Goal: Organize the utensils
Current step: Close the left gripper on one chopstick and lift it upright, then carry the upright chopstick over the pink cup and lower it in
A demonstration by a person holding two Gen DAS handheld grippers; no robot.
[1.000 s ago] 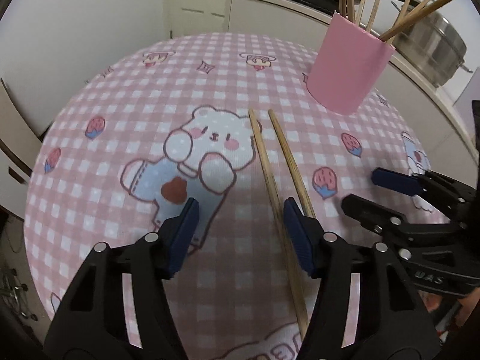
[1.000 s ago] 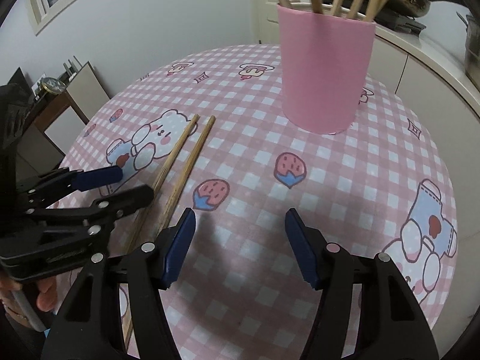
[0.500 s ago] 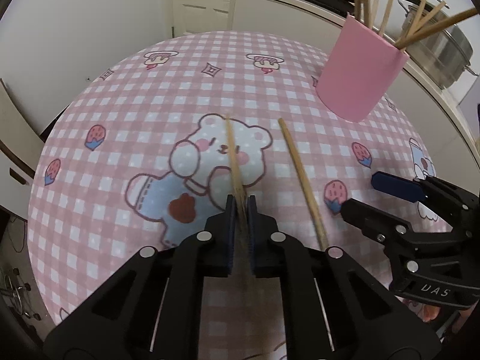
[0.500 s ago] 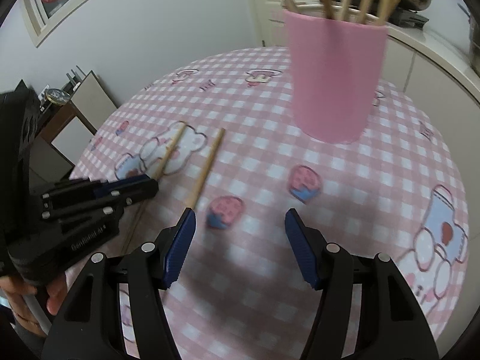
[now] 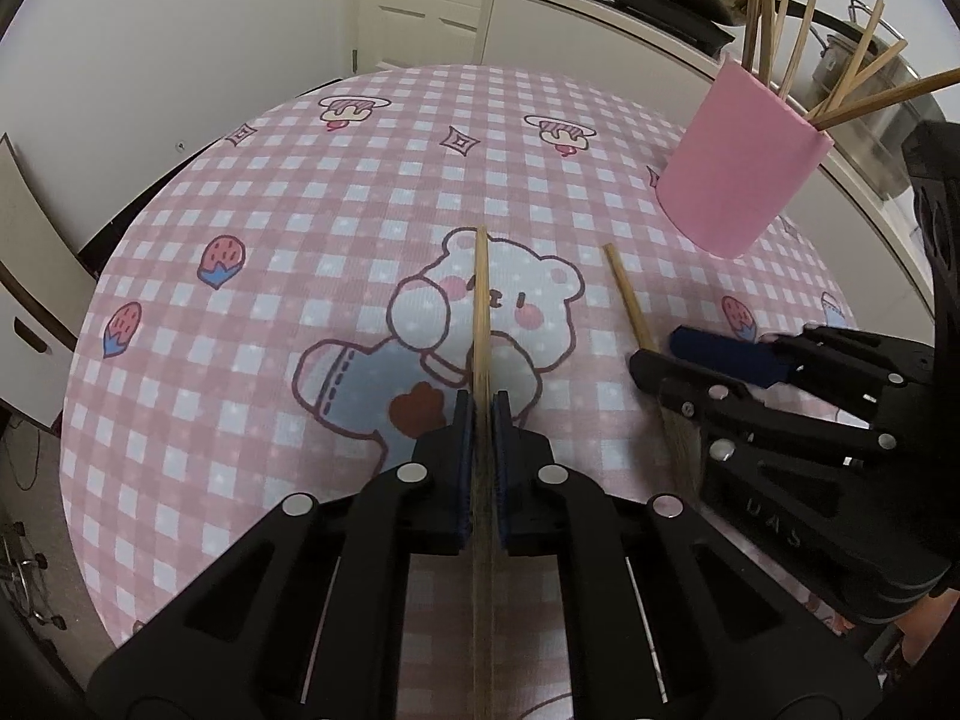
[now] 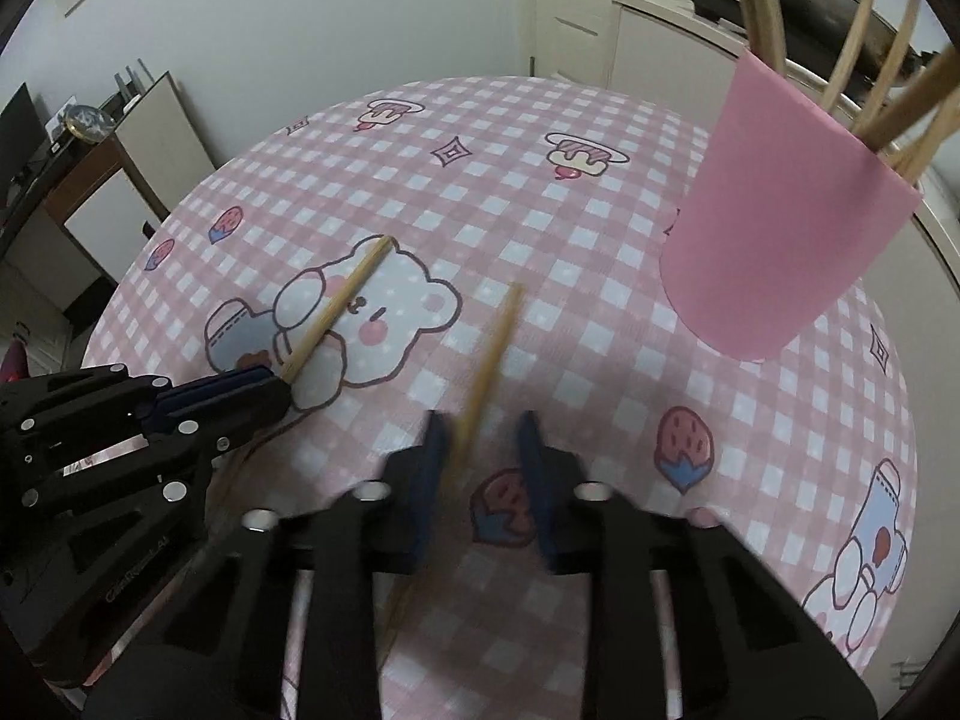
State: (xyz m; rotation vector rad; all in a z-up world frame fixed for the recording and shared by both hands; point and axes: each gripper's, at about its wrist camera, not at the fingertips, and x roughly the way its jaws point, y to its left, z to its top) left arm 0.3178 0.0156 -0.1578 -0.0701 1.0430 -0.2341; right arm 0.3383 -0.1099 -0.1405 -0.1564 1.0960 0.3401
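The left tongs (image 5: 479,420) are clamped on one chopstick (image 5: 480,312) lying on the bench (image 5: 360,180). The right tongs (image 6: 480,444) have just been closing, the second chopstick (image 6: 489,354) between them, pads apparently not yet pressing. I judge each stick should be held firmly and lifted level before going to the pink cup (image 6: 780,228).

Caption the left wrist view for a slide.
Left gripper clamps one chopstick beside the pink cup.
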